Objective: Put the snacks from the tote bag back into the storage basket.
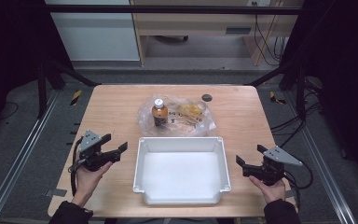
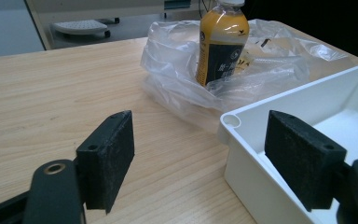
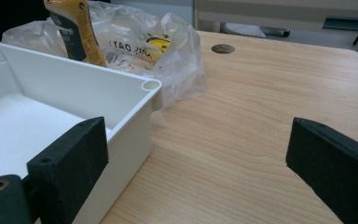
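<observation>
At centre frame of the high view, your bottle [image 1: 159, 113] stands upright inside a crumpled clear plastic bag [image 1: 193, 122], just beyond the far rim of the white bin [image 1: 181, 140]. White cap, orange liquid, dark label. A yellow item [image 1: 189, 110] lies in the bag to its right; what it is cannot be told.

Tools: your left gripper [image 1: 114, 148] sits at the lower left of the frame, jaws spread wide, nothing between them. Your right gripper [image 1: 249, 159] sits at the lower right, likewise released and empty. Both are well apart from the bottle, one on each side of the bin.

Handling, as a judgement: the bottle looks full, so expect some weight and a stiff wall. The smooth plastic may be slippery. Take it across the labelled body, below the shoulder, not at the cap. The bag is soft, thin film; it will fold and drag with the bottle unless your other tool pins or opens it.

View differences: the left gripper view shows the bottle [image 2: 221, 44] close, with film bunched against its lower front, which the high view is too small to show. The right gripper view shows the bag's printed lettering [image 3: 123, 48] and a round grommet [image 3: 223, 48] in the table [image 3: 270, 88].
</observation>
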A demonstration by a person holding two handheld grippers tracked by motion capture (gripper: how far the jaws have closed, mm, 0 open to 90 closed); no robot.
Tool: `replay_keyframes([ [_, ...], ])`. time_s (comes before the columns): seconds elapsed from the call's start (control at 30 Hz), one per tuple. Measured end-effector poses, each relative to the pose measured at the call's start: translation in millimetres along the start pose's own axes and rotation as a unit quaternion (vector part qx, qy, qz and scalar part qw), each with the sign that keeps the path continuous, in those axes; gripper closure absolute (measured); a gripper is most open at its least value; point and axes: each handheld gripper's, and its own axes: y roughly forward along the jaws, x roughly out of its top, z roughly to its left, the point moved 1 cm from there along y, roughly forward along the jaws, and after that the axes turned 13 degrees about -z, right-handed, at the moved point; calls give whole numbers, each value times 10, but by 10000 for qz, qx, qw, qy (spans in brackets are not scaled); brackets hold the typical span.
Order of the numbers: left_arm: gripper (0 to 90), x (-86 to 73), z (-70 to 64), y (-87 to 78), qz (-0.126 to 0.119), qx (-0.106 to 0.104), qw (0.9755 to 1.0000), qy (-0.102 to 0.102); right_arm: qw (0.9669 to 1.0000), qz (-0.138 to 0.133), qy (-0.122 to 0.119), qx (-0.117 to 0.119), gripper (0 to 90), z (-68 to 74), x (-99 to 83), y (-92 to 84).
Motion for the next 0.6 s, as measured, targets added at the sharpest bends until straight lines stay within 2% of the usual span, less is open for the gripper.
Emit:
replay_keyframes([
  [0.6,235,140,-53,172,-80,-72,9999,80,10000,48,-18,-21,59,-1,-2,7],
])
